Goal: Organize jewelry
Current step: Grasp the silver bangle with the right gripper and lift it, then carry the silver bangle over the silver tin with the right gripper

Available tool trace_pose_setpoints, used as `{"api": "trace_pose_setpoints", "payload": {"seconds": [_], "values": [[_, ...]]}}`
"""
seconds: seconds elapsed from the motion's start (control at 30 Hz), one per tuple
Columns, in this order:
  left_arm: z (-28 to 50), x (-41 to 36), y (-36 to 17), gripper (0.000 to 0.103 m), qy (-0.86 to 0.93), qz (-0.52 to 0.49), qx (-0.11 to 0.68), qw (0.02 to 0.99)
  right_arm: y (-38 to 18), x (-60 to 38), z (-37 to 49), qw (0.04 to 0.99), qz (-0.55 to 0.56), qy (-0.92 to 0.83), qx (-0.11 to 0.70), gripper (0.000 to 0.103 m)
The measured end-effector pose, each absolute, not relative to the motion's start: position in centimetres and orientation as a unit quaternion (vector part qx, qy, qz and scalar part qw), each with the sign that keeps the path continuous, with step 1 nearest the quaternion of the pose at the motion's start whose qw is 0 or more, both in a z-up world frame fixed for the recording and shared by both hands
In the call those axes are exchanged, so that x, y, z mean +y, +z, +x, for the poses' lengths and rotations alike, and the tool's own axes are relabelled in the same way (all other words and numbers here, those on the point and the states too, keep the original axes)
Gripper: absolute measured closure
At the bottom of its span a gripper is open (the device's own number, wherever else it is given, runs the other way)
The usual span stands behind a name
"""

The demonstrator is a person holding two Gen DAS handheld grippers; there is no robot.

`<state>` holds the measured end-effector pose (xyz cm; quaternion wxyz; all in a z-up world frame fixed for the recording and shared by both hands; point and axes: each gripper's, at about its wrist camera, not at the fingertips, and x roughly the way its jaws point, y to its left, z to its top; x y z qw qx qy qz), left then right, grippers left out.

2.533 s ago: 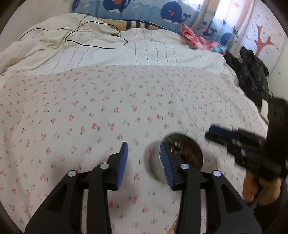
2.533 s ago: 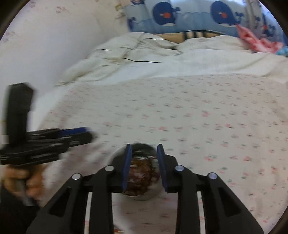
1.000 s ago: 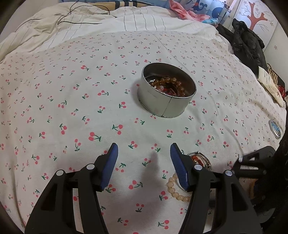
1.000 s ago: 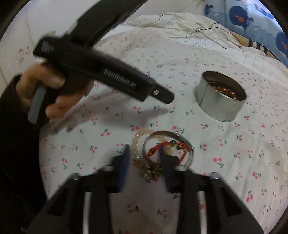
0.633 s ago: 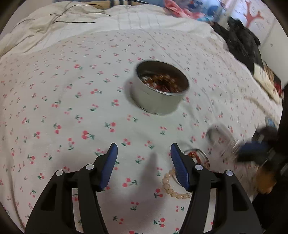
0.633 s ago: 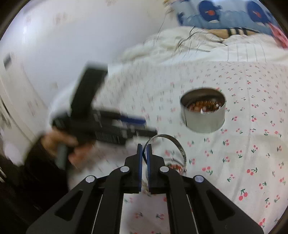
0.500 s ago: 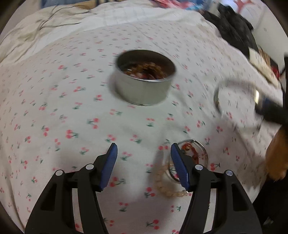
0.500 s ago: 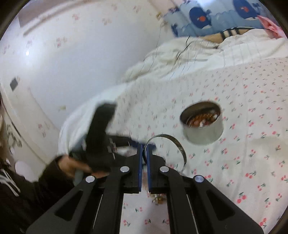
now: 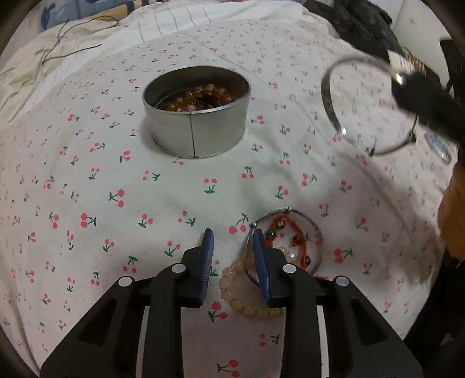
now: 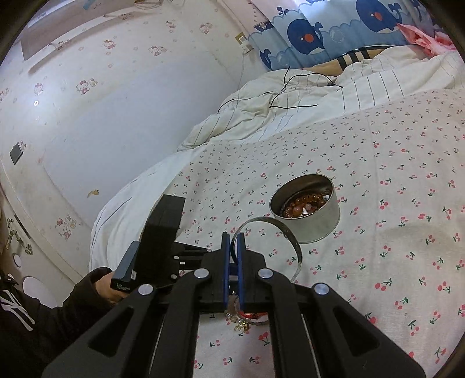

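Observation:
A round metal tin [image 9: 196, 128] with amber beads inside stands on the cherry-print bedsheet [image 9: 116, 174]. My left gripper [image 9: 232, 241] points down at the sheet with its jaws closing and a gap still between them. A pale bead bracelet [image 9: 247, 302] lies just under and between its fingers, untouched by the pads. A silver bangle [image 9: 318, 232] ringing a red cord bracelet [image 9: 302, 232] lies by the right finger. My right gripper [image 10: 232, 241] is shut on a second silver bangle [image 10: 293, 238], held in the air short of the tin [image 10: 316, 221].
A crumpled striped quilt [image 10: 290, 96] with a black cable [image 9: 72, 43] lies beyond the tin. Dark clothes [image 9: 363, 17] sit at the far right of the bed, a small round object [image 9: 441, 148] near its right edge. A papered wall [image 10: 116, 101] runs along the left.
My left jaws have narrowed and come closer to the bracelets on the sheet. The right gripper has lifted the bangle off the bed and turned toward the tin.

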<state>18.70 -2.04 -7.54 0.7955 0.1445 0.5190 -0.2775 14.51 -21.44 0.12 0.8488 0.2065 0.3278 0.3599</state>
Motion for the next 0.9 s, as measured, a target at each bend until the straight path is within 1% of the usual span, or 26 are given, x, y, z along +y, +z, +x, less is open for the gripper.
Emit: {"api": "trace_pose_setpoints", "payload": {"seconds": [0.07,0.1,0.13,0.17,0.2,0.33,0.5,0.67,0.9], "values": [[18.2,-2.5,-7.8,0.077,-0.276,0.166,0.515,0.795,0.1,-21.4,14.7,0.849,0.205,0.359,0.329,0.098],[18.0,-2.7,-7.8,0.081,-0.276,0.173,0.512,0.795,0.0,-21.4,14.7,0.849,0.204,0.358,0.330,0.098],[17.8,-2.8,-7.8,0.093,-0.280,0.179,0.511,0.793,-0.1,-21.4,14.7,0.850,0.202,0.356,0.331,0.098],[17.5,-3.3,-7.7,0.099,-0.287,0.184,0.509,0.790,-0.1,-21.4,14.8,0.851,0.200,0.353,0.333,0.098],[17.2,-3.6,-7.6,0.101,-0.289,0.193,0.505,0.790,-0.1,-21.4,14.7,0.852,0.199,0.350,0.334,0.098],[16.4,-4.0,-6.7,0.101,-0.310,0.191,0.497,0.788,-0.2,-21.7,14.8,0.856,0.200,0.341,0.333,0.098],[17.0,-1.8,-4.4,0.101,-0.321,0.138,0.486,0.801,0.0,-22.1,14.9,0.859,0.207,0.338,0.325,0.098],[17.1,-0.6,-2.9,0.100,-0.335,0.105,0.475,0.807,0.1,-22.0,14.9,0.861,0.203,0.336,0.323,0.098],[19.2,1.0,-1.5,0.100,-0.300,0.083,0.456,0.834,0.9,-22.0,14.6,0.876,0.185,0.321,0.307,0.098]]}}
